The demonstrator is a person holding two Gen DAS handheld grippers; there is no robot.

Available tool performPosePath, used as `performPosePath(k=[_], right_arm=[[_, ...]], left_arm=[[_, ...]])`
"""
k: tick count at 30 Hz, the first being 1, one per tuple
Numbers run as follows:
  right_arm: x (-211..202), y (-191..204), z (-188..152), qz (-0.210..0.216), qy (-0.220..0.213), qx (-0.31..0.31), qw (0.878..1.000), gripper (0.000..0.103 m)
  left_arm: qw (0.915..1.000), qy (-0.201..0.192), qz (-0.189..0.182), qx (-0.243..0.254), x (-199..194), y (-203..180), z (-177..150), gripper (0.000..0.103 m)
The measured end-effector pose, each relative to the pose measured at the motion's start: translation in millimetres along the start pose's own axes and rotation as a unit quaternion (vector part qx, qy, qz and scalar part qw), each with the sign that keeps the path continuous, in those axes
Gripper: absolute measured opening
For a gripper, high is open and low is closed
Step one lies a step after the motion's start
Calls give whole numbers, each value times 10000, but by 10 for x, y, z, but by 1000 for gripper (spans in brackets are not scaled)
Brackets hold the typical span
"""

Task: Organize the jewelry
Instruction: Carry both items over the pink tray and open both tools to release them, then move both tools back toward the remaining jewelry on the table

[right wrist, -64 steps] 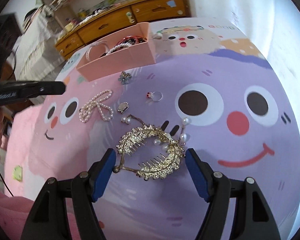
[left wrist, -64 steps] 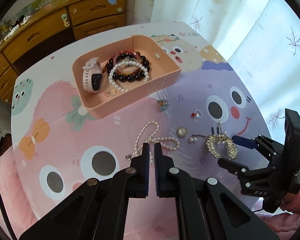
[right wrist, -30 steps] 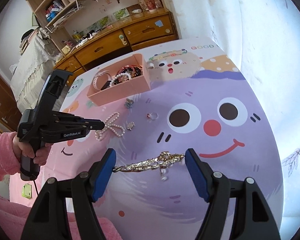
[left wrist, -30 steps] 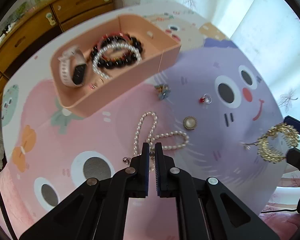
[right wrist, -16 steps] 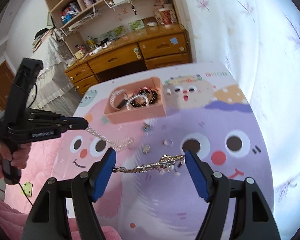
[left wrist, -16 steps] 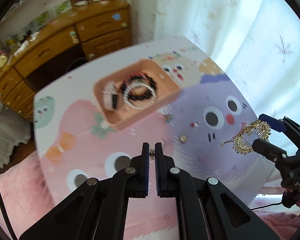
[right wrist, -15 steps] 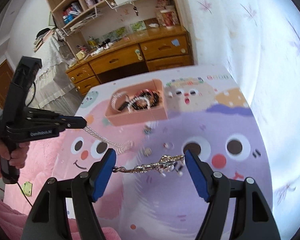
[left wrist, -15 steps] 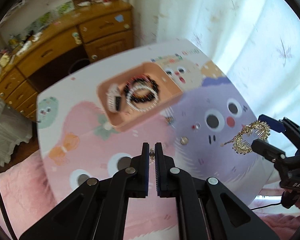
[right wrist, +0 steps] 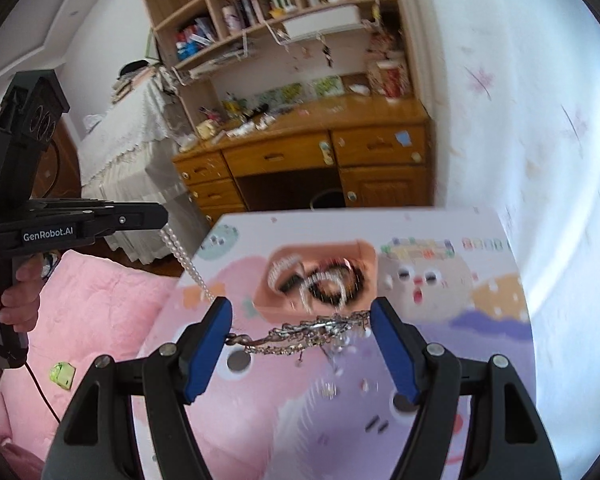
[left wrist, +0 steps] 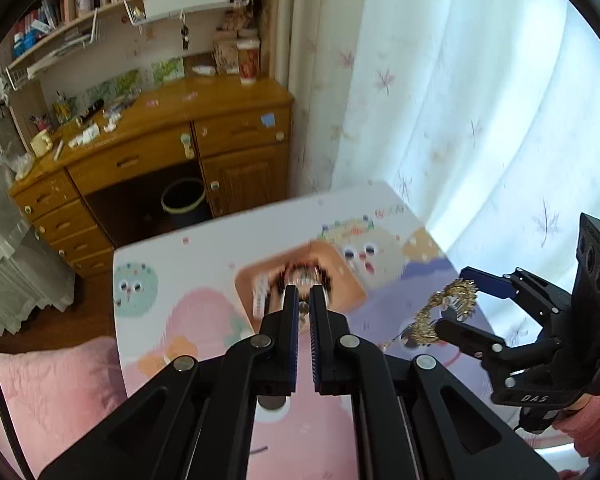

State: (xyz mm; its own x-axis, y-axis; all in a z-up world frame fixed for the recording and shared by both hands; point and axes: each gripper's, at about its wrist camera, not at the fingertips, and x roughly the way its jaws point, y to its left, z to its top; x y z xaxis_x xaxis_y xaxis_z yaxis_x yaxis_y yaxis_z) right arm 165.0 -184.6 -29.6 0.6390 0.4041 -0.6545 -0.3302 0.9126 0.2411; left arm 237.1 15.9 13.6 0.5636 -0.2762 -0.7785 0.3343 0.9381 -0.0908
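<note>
My left gripper is shut on a pearl necklace, which hangs from its tip high above the table. In the right wrist view this gripper is at the left. My right gripper is shut on a gold hair comb, held edge-on between its blue pads; it also shows in the left wrist view. The pink jewelry box holds a watch, pearl and dark bead bracelets. It lies far below both grippers.
The cartoon-printed table carries small loose pieces, blurred. A wooden dresser and shelves stand beyond the table, a white curtain to the right, pink bedding to the left.
Both grippers have risen well above the table with their pieces. The pearl necklace has left the table and now hangs from the left gripper. The view now tilts up toward the dresser and shelves.
</note>
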Motion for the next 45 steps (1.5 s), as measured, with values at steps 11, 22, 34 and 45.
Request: performPosePath(k=[11, 22, 34, 45], right_arm=[[436, -7, 558, -36, -74, -267, 9996, 72], [1032, -270, 543, 367, 653, 521, 9958, 73], [937, -537, 310, 405, 827, 1336, 9867, 77], [437, -722, -49, 77, 734, 1732, 9821, 77]], left_arm=[[9991, -425, -21, -90, 113, 13, 505, 3], [9995, 3, 81, -300, 593, 65, 572, 13], [9976, 468, 244, -458, 570, 151, 119, 78], [9968, 629, 353, -338, 442, -23, -468, 82]])
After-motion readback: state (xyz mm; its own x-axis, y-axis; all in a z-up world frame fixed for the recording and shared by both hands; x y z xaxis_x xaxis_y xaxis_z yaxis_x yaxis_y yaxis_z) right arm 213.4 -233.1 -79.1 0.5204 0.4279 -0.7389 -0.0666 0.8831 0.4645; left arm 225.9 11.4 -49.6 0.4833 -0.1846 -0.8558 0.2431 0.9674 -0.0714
